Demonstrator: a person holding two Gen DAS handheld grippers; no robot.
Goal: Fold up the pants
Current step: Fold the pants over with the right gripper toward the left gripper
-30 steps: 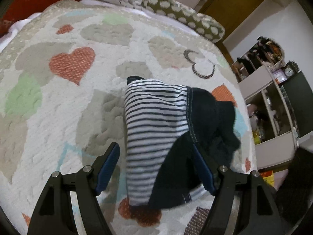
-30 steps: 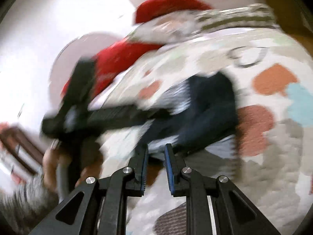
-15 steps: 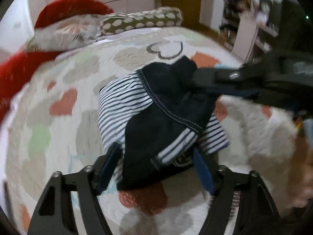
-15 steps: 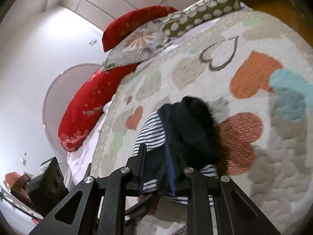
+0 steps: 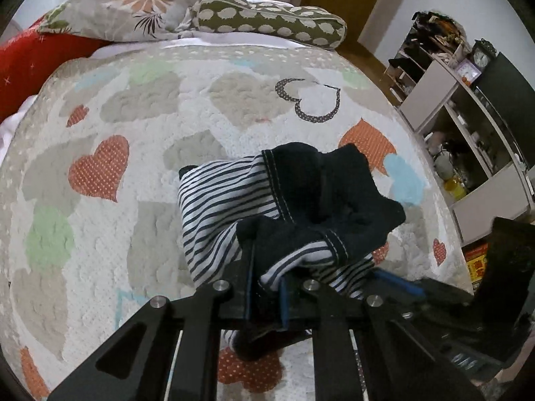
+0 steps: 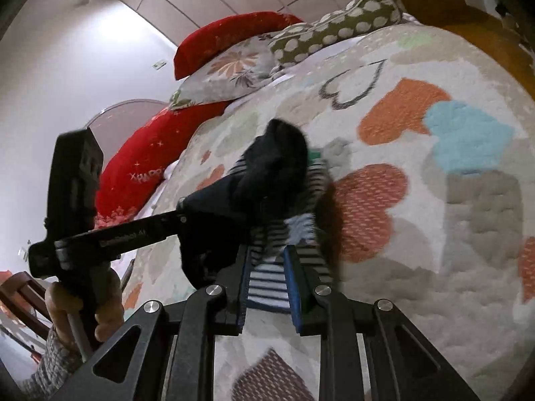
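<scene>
The left gripper (image 5: 265, 287) has snapped closed on the pants (image 5: 294, 207) mid-quilt (image 5: 100, 234), right gripper (image 6: 267, 287) pinching their striped hem.

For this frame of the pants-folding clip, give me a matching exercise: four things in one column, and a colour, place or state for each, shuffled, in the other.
Things:
1. left gripper
2. long red cushion
3. olive pillow with pale spots
4. navy and white striped pants

Descriptions:
A. lies along the side of the bed by the wall
B. bunched up on the heart-patterned quilt, pinched by both grippers
C. shut on a dark fold of cloth
D. lies at the head of the bed, next to the floral pillow

Pairs: 1-C, 2-A, 3-D, 4-B
</scene>
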